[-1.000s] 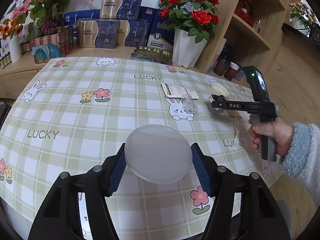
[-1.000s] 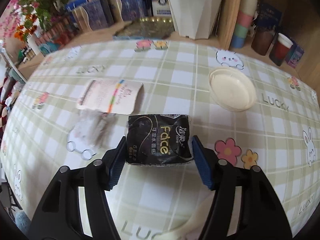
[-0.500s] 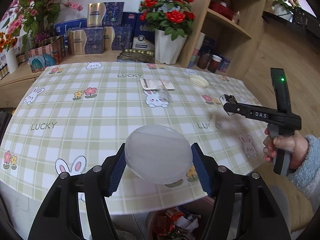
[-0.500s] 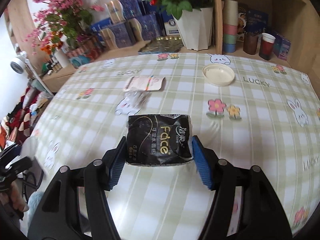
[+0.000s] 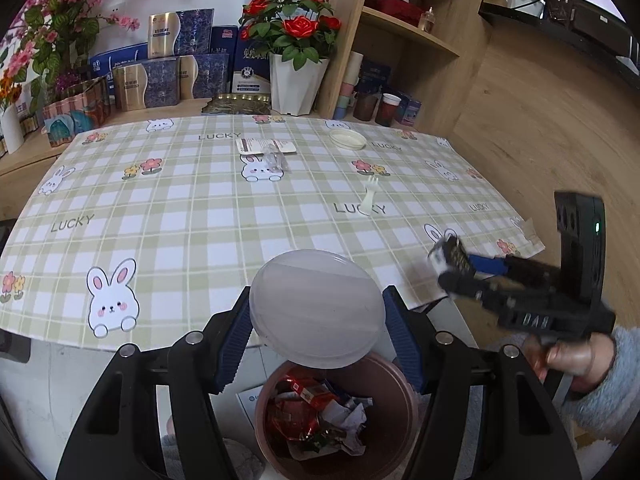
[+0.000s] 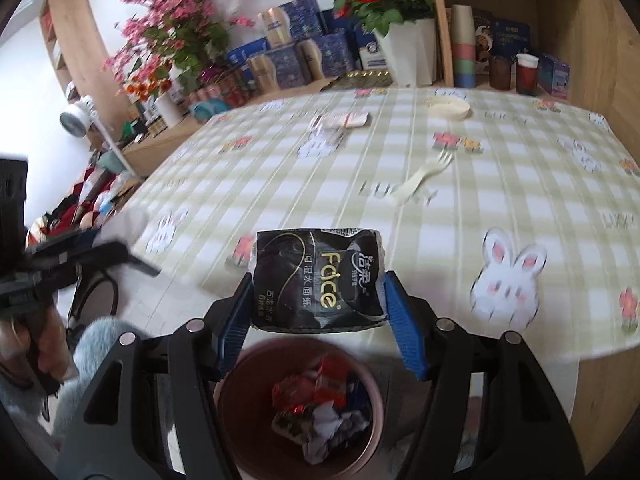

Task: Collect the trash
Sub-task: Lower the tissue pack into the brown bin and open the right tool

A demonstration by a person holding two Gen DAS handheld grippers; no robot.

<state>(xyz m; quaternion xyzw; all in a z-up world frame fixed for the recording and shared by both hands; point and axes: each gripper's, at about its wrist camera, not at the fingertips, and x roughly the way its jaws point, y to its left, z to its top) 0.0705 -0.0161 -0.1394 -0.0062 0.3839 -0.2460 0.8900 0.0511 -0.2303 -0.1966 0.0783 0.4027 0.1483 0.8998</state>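
Trash: 2 pieces in hand, both carried over the bin by the near table edge; 4 more lie on the table.
Lid (image 5: 318, 308): round translucent plastic, in the left gripper (image 5: 316, 328), jaws clamped on its rim at 9 and 3 o'clock. Reads as light, thin, a bit flexible and slick; an edge grip across the full width looks right, squeeze kept mild so it does not bow or pop out.
Tissue pack (image 6: 318, 280): black soft wrapper, in the right gripper (image 6: 318, 312), jaws clamped on its 2 short sides. Looks light and squashy; it dents under the pads, so unlikely to slip.
Bin (image 5: 404, 400): brown, round, on the floor, at 6 o'clock below both loads, already holding red wrappers and crumpled paper. Lid sits over its 12 o'clock rim.
Fork (image 5: 369, 196): pale plastic, flat on the table (image 5: 192, 208) near 1 o'clock of the lid. Thin, stiff, likely brittle; take the handle mid-length.
Clear wrapper (image 5: 276, 160): crinkly film at 12 o'clock, touching the card packet (image 5: 264, 146). Featherweight; pinch a raised fold.
Small dish (image 5: 347, 139): shallow, pale, far edge. Grip the rim.
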